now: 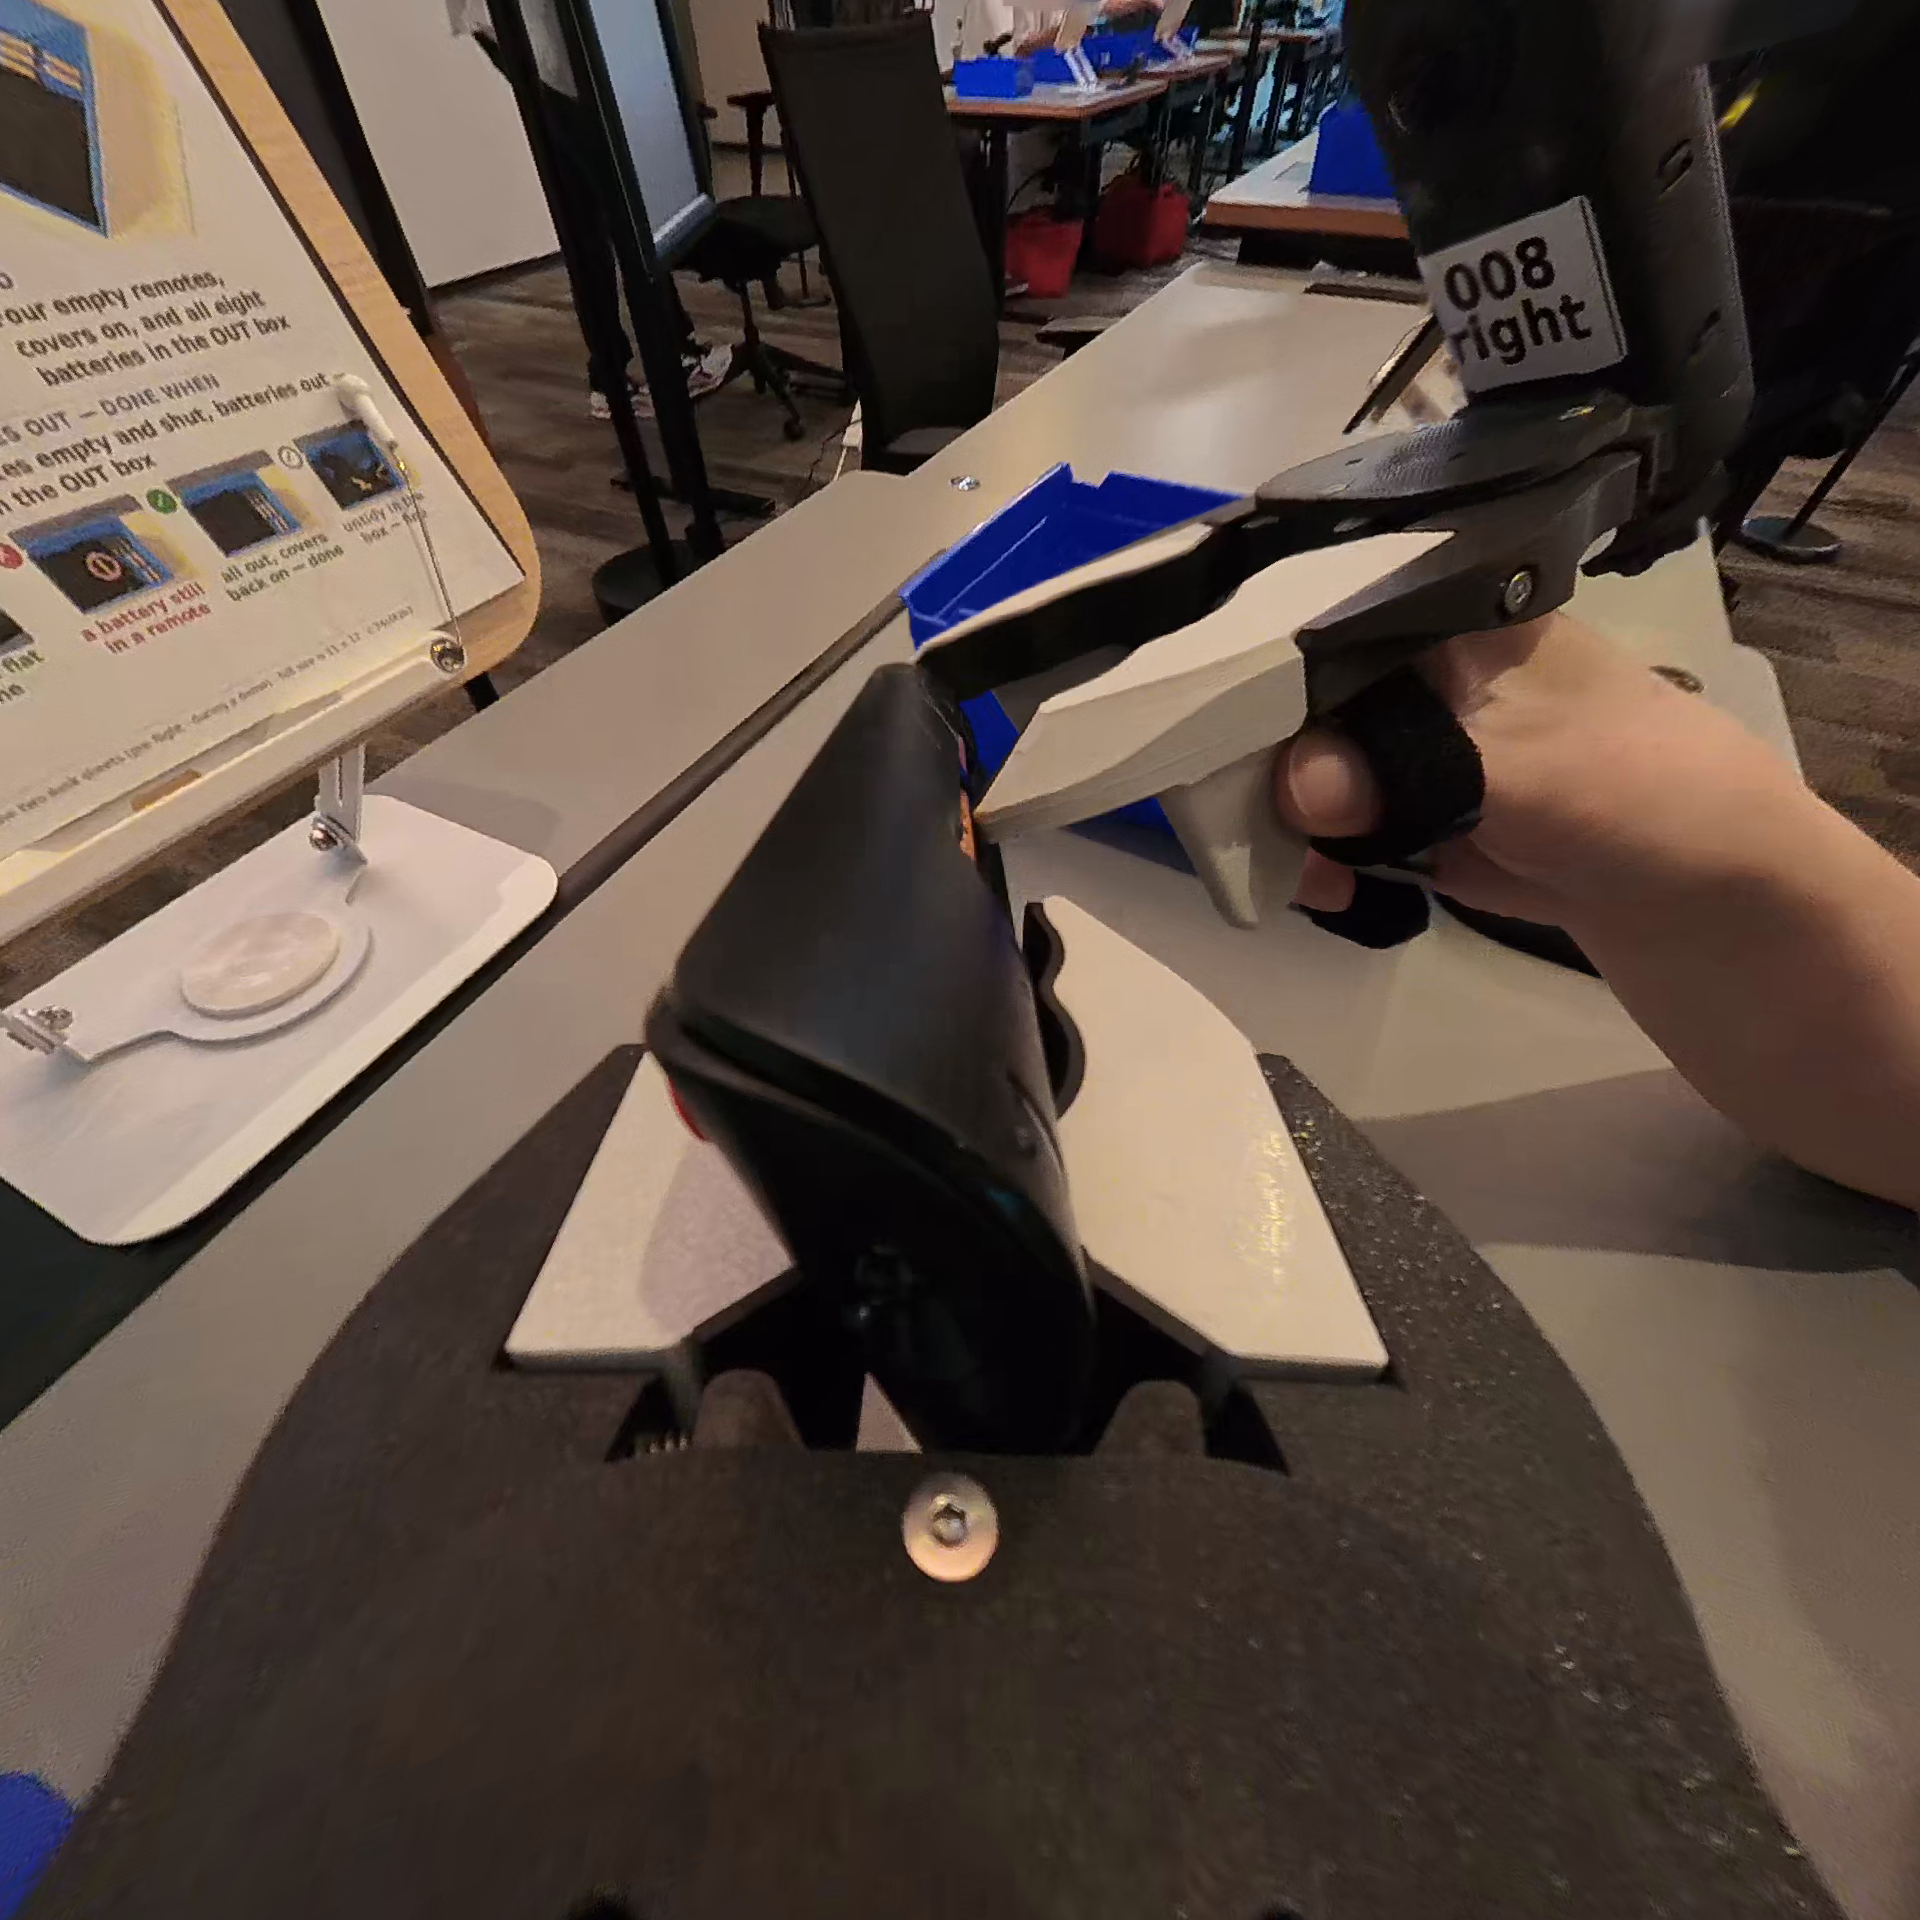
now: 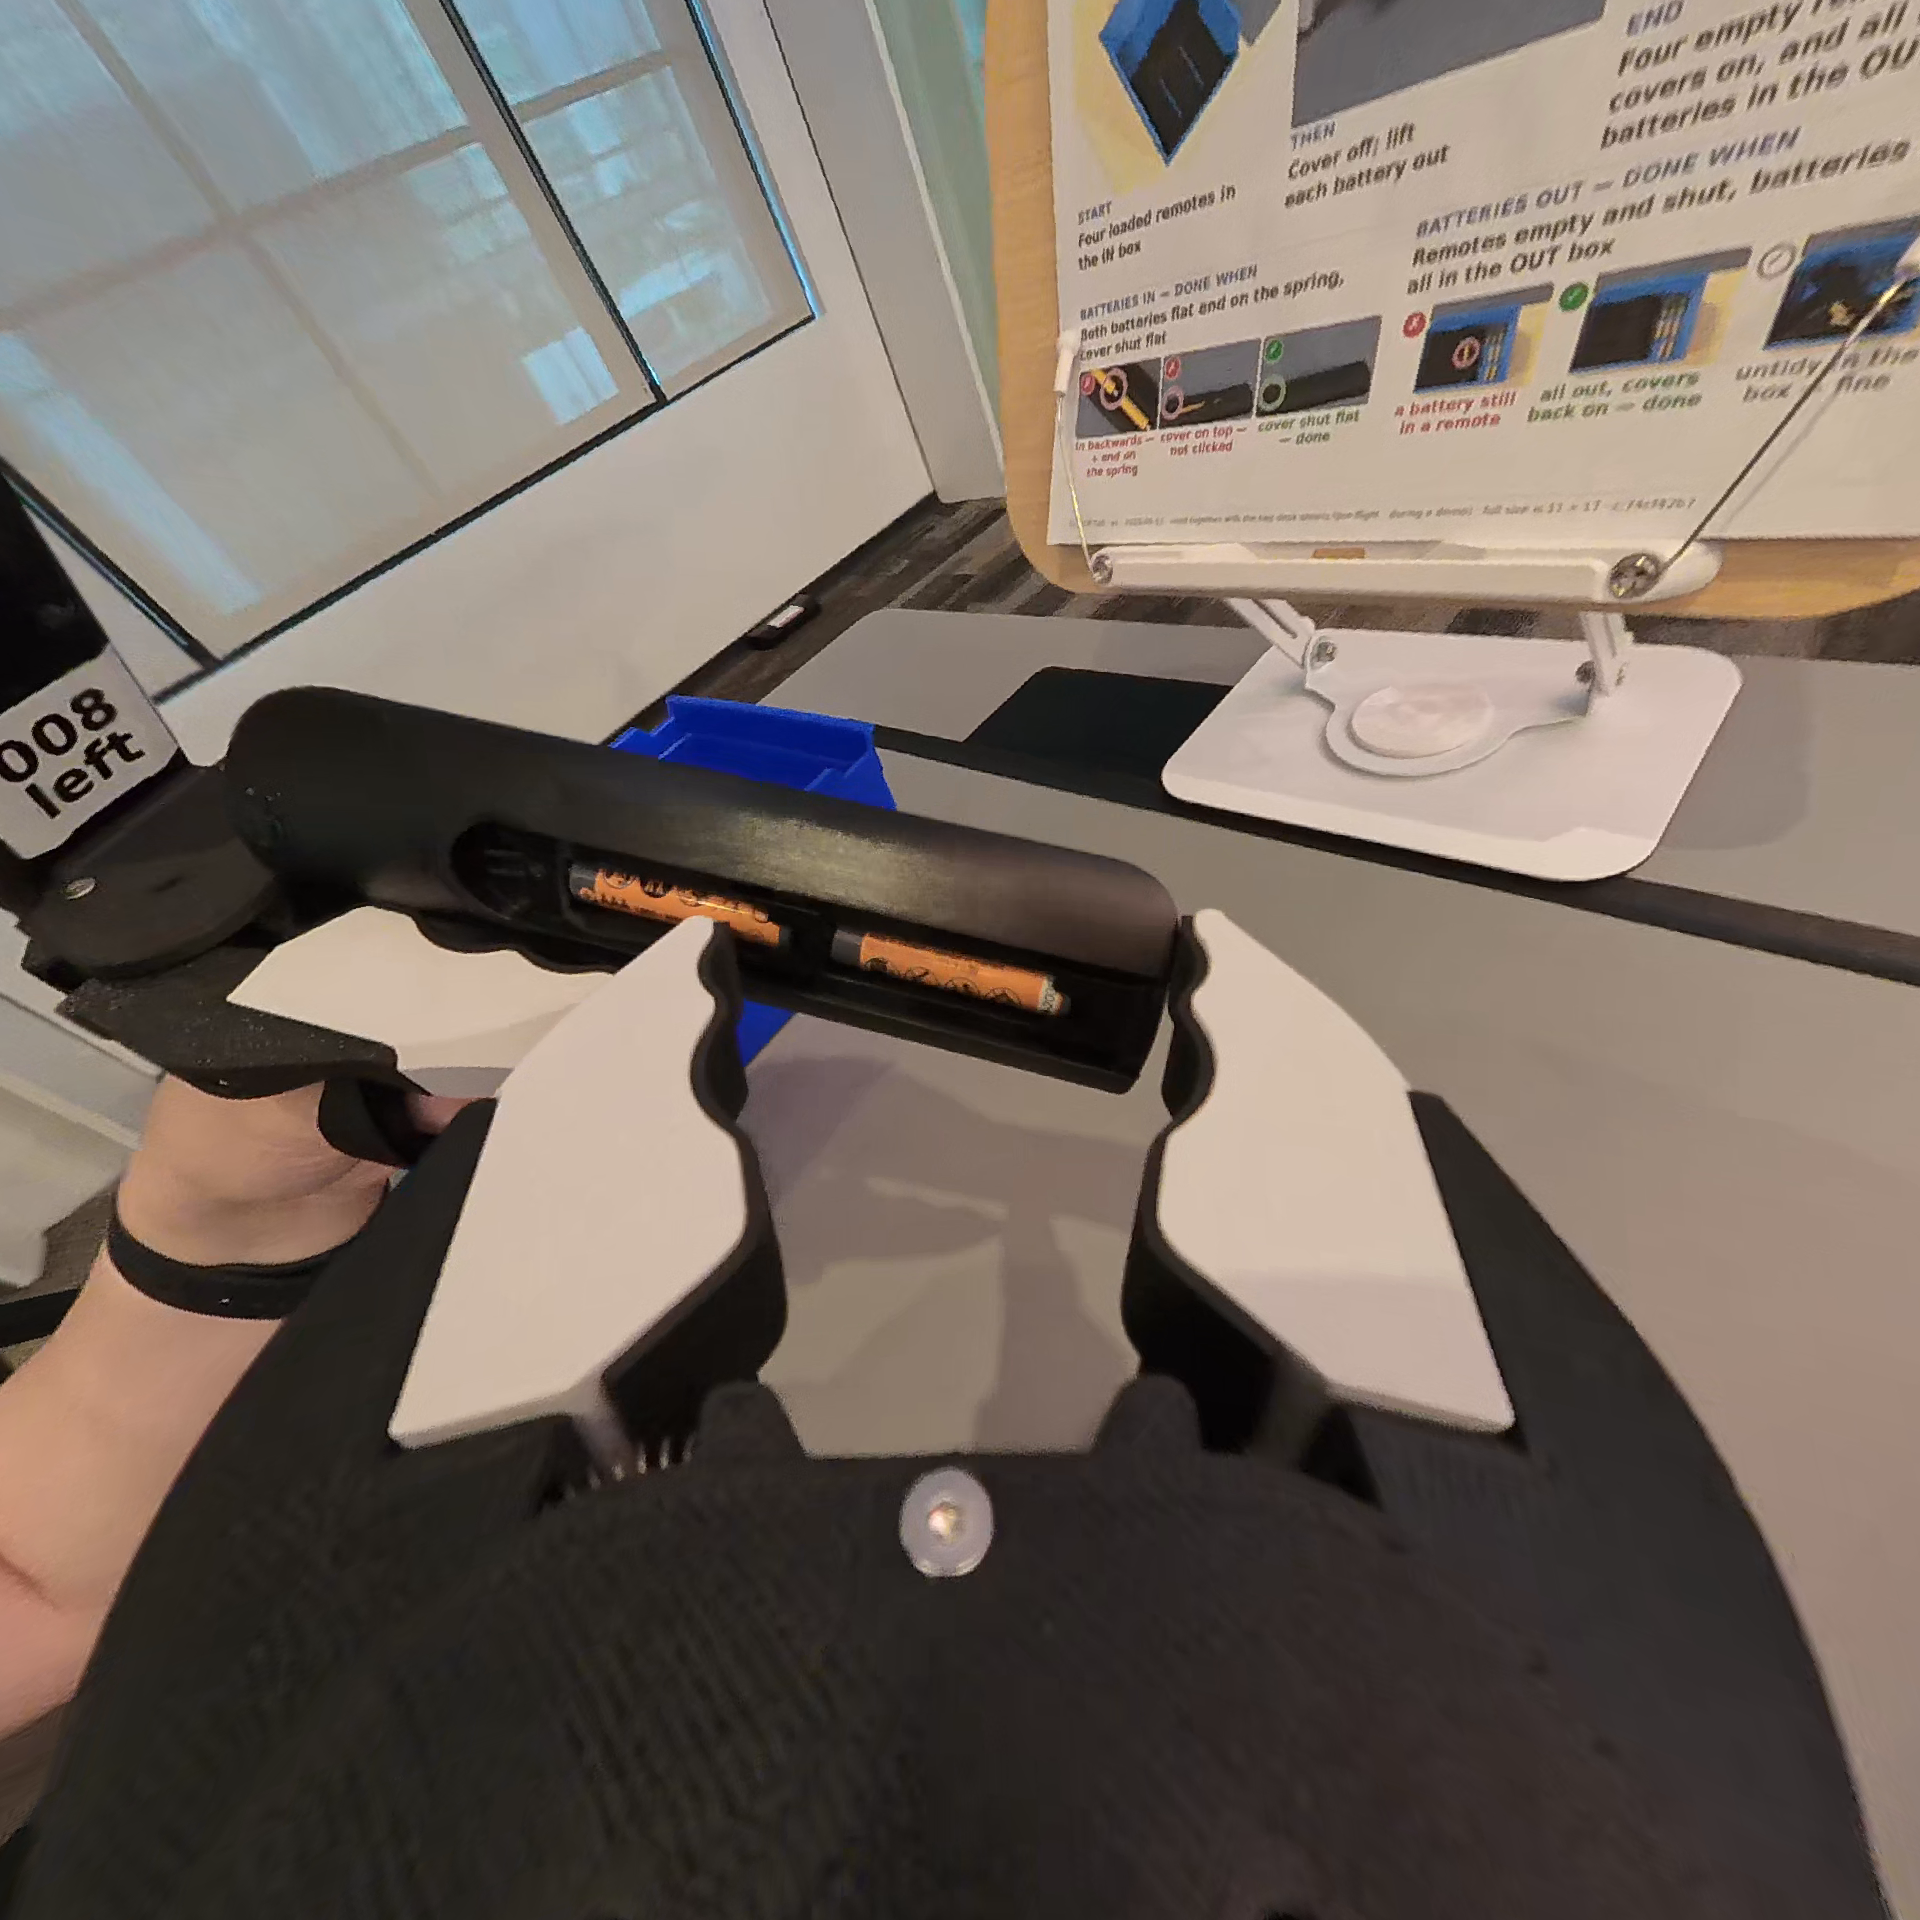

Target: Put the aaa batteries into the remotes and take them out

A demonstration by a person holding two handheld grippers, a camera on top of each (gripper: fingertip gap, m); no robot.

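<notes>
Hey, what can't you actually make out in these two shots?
- Remote buttons: left wrist view shows only its back and edge, motion-blurred.
- Blue bin contents: right hand-held gripper blocks it; in the right wrist view the remote does.
- Battery cover: in neither view.
- Batteries' polarity: too small.
- Instruction board: cut by both frames.

Black remote (image 2: 727,852), cover off, two orange batteries (image 2: 956,971) seated inside

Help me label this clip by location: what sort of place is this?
Probably an office-style workroom set up for data collection. Rows of desks carry blue bins, an office chair stands nearby, and an instruction sheet on a stand sits on the grey table.
</notes>
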